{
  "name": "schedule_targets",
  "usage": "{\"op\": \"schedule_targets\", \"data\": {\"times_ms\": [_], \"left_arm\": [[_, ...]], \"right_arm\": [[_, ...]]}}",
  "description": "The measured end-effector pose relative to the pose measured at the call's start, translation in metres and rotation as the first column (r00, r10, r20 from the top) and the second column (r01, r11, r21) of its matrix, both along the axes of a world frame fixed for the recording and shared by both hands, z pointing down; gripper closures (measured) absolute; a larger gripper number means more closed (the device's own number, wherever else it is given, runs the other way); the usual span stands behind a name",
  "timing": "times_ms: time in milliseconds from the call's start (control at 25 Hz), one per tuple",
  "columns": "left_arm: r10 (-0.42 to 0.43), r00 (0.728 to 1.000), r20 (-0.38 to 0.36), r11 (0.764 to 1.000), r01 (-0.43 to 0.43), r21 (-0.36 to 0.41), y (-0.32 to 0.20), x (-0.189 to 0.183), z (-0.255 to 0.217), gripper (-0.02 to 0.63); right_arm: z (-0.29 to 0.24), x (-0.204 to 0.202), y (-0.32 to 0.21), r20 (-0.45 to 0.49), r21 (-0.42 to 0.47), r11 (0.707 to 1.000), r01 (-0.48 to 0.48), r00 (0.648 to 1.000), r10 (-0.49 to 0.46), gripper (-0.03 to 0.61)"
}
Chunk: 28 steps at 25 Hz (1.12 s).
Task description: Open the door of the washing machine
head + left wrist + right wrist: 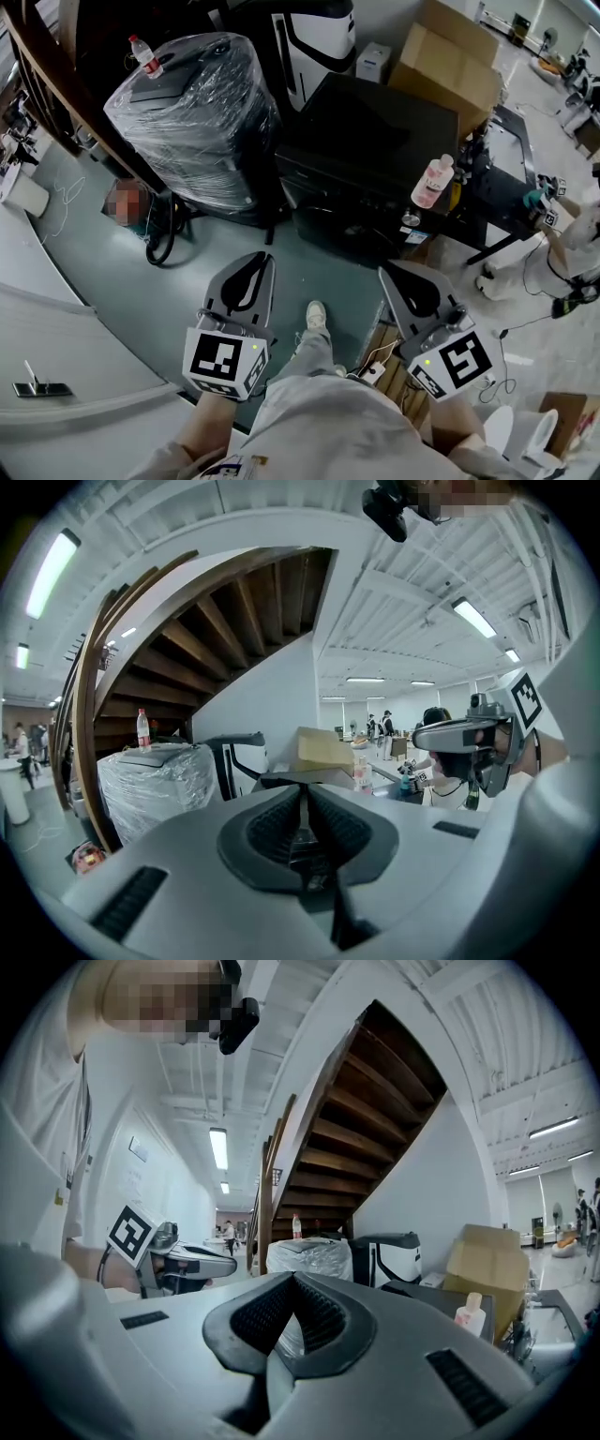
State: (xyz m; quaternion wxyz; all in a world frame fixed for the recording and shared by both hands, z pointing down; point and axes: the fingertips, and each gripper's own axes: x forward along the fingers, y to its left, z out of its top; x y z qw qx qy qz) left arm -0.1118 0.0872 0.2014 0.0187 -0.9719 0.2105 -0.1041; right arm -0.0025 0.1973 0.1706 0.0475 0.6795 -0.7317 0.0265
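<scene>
Both grippers are held low in front of us, side by side and well apart, both pointing roughly level at the gear ahead. On the left gripper [266, 256] the jaws are fully together with the pads meeting at the tips, and nothing is in them. The right gripper [384, 270] is the same: the tips meet in its own view, it is empty, and only background shows through the slot lower down between the pads. We take the washing machine [366, 141] to be the black box-shaped unit straight ahead of the right gripper and ahead-right of the left one. It stands on the floor [112, 272], apart from both grippers, and neither touches it. We can't make out its door or a handle in any view, as the front face is too dark. A pink bottle [432, 181] stands on the machine's top, just right of the right gripper's line. Ahead-left of the left gripper is a plastic-wrapped unit [192, 117] with a water bottle [145, 56] on top. Beyond that, between it and the machine, is a white-and-black unit [319, 42]. Cardboard boxes [450, 61] sit behind the machine, ahead-right of the right gripper. A wooden staircase [234, 621] rises over the wrapped unit. Our shoe [316, 316] is on the floor between the two grippers.
</scene>
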Motion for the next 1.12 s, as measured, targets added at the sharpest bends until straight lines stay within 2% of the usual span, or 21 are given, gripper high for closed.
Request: {"op": "schedule_targets", "data": {"times_ms": [80,240,320,600,840,1120], "left_arm": [[-0.004,1.0,0.003,0.999,0.004,-0.045,-0.023,0.015,0.009,0.587],[0.019,0.999,0.034,0.99,-0.014,-0.143,-0.064,0.047,0.035,0.509],[0.03,0.998,0.052,0.981,-0.019,-0.191,-0.084,0.06,0.05,0.491],[0.021,0.995,0.095,0.933,0.015,-0.359,-0.146,0.094,0.104,0.44],[0.036,0.992,0.118,0.864,0.028,-0.503,-0.161,0.124,0.15,0.408],[-0.031,0.989,0.144,0.764,0.117,-0.634,-0.17,0.15,0.199,0.397]], "right_arm": [[0.003,0.011,-0.025,-0.002,-0.019,1.0,0.007,1.0,-0.007,0.551],[0.012,0.033,-0.073,-0.007,-0.054,0.999,0.009,1.0,-0.009,0.551],[0.018,0.042,-0.097,-0.007,-0.071,0.997,0.008,1.0,-0.008,0.551],[0.04,0.077,-0.168,-0.009,-0.117,0.993,-0.02,1.0,0.019,0.551],[0.063,0.095,-0.203,-0.002,-0.161,0.987,-0.018,1.0,0.018,0.551],[0.092,0.115,-0.228,0.014,-0.211,0.977,0.024,1.0,-0.022,0.552]]}}
